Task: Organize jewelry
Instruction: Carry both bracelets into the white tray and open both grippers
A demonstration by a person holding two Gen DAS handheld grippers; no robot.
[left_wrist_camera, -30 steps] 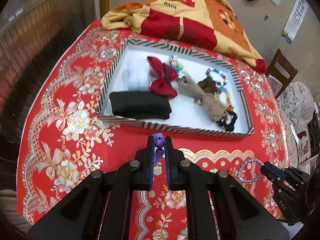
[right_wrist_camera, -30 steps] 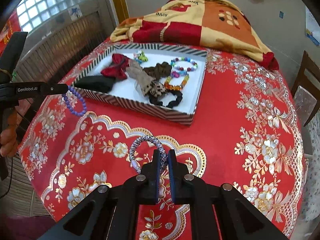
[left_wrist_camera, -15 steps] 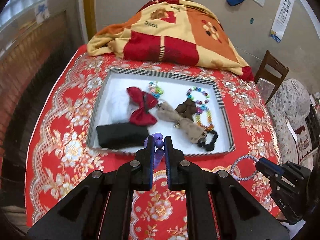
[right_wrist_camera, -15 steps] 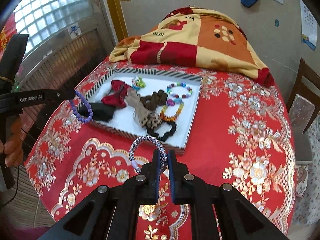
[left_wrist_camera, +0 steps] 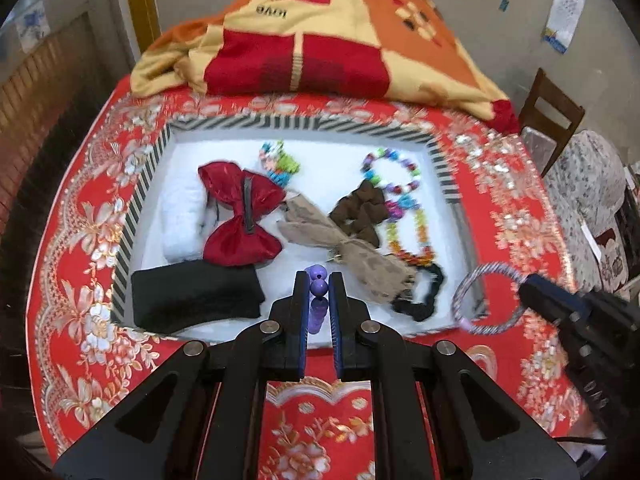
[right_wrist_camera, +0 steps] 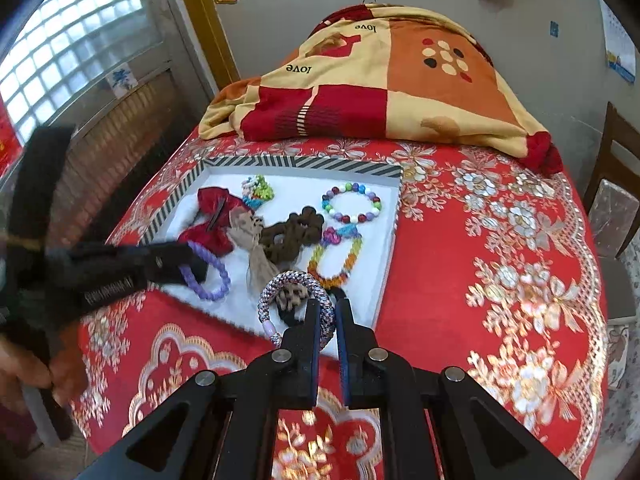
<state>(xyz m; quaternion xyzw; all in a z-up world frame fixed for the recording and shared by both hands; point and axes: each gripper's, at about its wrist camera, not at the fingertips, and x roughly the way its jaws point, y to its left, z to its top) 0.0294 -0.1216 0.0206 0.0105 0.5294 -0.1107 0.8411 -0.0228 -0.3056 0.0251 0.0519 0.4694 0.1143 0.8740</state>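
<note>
the left gripper (left_wrist_camera: 319,280) is clamped shut on a purple bead bracelet (left_wrist_camera: 318,286), its round glossy beads stacked between the blue pads. the right gripper (right_wrist_camera: 328,312) is closed on a braided cord bracelet (right_wrist_camera: 296,280), a woven silver-and-purple ring with 1 pale tube bead. since the earlier frames both grippers have come forward from the near tablecloth: the purple bracelet now hangs over the near edge of the tray (left_wrist_camera: 148,184), and the braided ring now sits over the tray's near right corner, where before it was over bare red cloth.

inside the white-lined, black-and-white striped tray lie a folded black cloth (left_wrist_camera: 196,294) at the near left, a shiny red satin bow (left_wrist_camera: 240,216), a white fluffy piece (left_wrist_camera: 182,224), a tan fabric tie (left_wrist_camera: 344,248), a dark brown scrunchie (left_wrist_camera: 360,214), a black scrunchie (left_wrist_camera: 420,296) and 2 multicoloured bead bracelets (left_wrist_camera: 396,184) towards the right. the tan tie and black scrunchie lie just beyond the right gripper's ring.

the tray rests on a red tablecloth (right_wrist_camera: 500,280) with gold and silver flowers. a plush red, orange and cream blanket (right_wrist_camera: 380,92) is heaped at the far side. a wooden chair (left_wrist_camera: 552,116) stands to the right.
</note>
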